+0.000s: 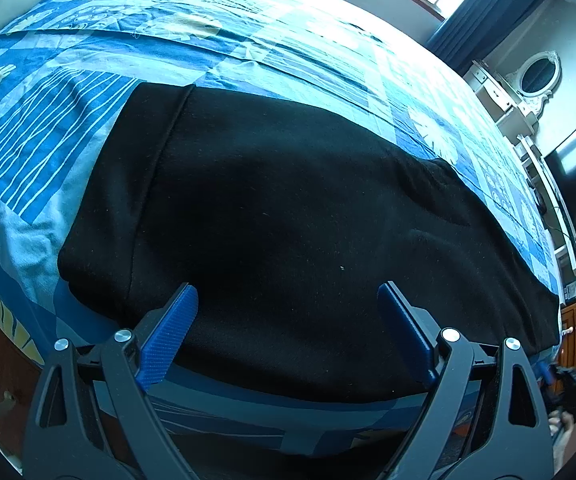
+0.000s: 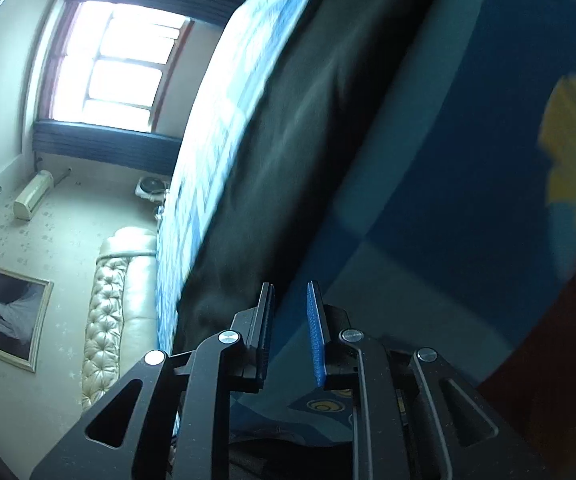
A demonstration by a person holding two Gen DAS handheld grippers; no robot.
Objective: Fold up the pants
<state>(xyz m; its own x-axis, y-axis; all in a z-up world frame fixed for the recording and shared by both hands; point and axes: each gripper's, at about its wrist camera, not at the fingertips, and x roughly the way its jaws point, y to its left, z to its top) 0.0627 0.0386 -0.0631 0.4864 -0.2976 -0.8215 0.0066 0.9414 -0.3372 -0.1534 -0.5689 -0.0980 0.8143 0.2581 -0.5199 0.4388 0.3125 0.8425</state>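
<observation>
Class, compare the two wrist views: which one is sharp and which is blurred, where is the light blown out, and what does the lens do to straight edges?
Left wrist view: sharp; the black pants read as a nearly featureless dark mass, and the bed edge bows from fisheye distortion. Right wrist view: motion-smeared bedding and pants, though the right gripper stays crisp; the window is overexposed white.

One pair of black pants (image 1: 288, 208) is counted ahead of the two grippers, on one patterned bedspread (image 1: 88, 60).
</observation>
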